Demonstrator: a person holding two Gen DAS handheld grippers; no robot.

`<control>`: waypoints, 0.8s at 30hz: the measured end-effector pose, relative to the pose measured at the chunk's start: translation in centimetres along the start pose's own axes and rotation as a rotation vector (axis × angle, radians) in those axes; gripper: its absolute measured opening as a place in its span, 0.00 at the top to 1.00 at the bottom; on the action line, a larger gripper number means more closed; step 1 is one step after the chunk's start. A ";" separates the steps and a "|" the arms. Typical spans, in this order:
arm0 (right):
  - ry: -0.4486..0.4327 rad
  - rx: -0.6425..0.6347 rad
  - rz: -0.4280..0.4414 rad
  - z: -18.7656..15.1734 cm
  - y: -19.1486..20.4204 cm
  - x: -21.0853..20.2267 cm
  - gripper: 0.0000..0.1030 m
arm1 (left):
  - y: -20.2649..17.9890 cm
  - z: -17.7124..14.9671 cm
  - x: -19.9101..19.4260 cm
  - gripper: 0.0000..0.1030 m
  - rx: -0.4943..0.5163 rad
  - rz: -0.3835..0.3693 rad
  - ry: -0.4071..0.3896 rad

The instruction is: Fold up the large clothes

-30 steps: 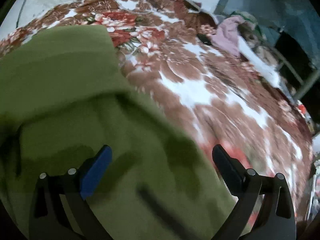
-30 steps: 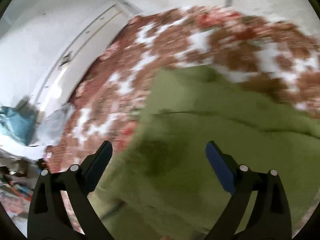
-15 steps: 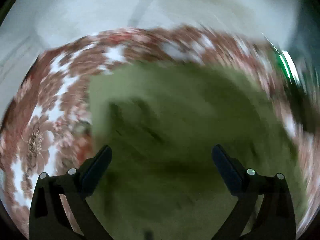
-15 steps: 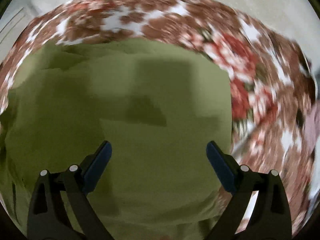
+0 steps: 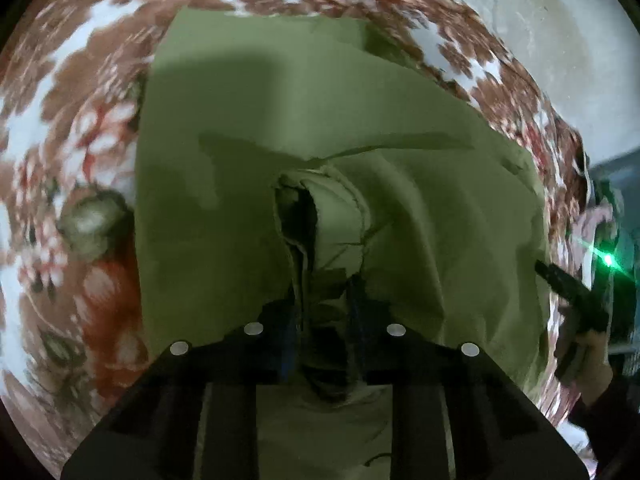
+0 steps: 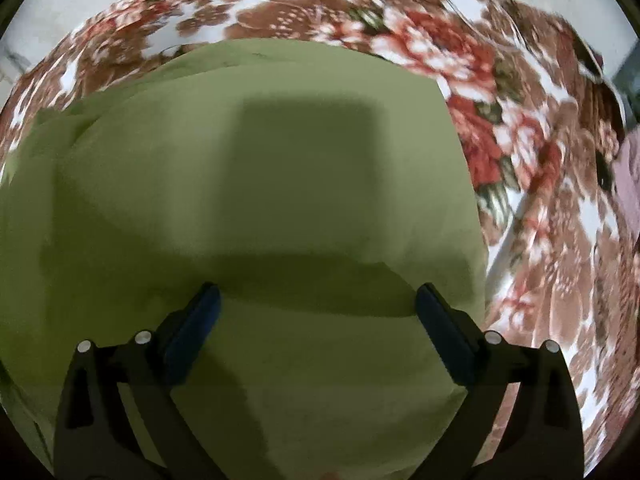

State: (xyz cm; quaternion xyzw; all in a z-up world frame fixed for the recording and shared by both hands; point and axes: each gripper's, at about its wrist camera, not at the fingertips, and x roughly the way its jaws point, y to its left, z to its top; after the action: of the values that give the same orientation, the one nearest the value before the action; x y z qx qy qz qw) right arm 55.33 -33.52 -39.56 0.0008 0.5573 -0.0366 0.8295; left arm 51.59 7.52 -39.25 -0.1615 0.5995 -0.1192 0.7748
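Observation:
An olive green garment [image 5: 248, 152] lies partly folded on a floral bedspread [image 5: 60, 128]. My left gripper [image 5: 324, 300] is shut on a bunched edge of the garment and lifts a fold of it [image 5: 332, 216]. In the right wrist view the same green garment [image 6: 280, 184] lies flat in layers. My right gripper [image 6: 316, 300] is open and empty just above the cloth, near its right edge.
The floral bedspread [image 6: 520, 160] runs to the right of the garment. The other hand-held gripper [image 5: 572, 292] with a green light shows at the right edge of the left wrist view. A pinkish cloth [image 6: 630, 184] lies at far right. Pale wall [image 5: 560, 40] stands behind.
My left gripper was open above the garment and has now closed on a bunch of its cloth. My right gripper swung round over the flat green cloth and stayed open.

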 end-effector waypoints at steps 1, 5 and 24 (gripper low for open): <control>0.008 0.019 0.001 0.2 -0.3 0.0 0.06 | -0.3 0.3 -0.5 0.89 0.015 0.002 -0.009; -0.018 0.064 -0.013 1.0 -0.7 -0.7 0.07 | -1.7 2.4 -4.6 0.94 0.089 -0.023 -0.120; -0.105 0.068 0.154 -3.4 3.2 -5.7 0.06 | -3.1 -3.5 -6.5 0.46 0.262 0.135 -0.305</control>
State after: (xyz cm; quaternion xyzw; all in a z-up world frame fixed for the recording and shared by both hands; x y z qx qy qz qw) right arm 50.27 -29.79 -35.70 0.0700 0.5098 0.0083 0.8574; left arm 46.62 6.79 -33.01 -0.0350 0.4641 -0.1182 0.8772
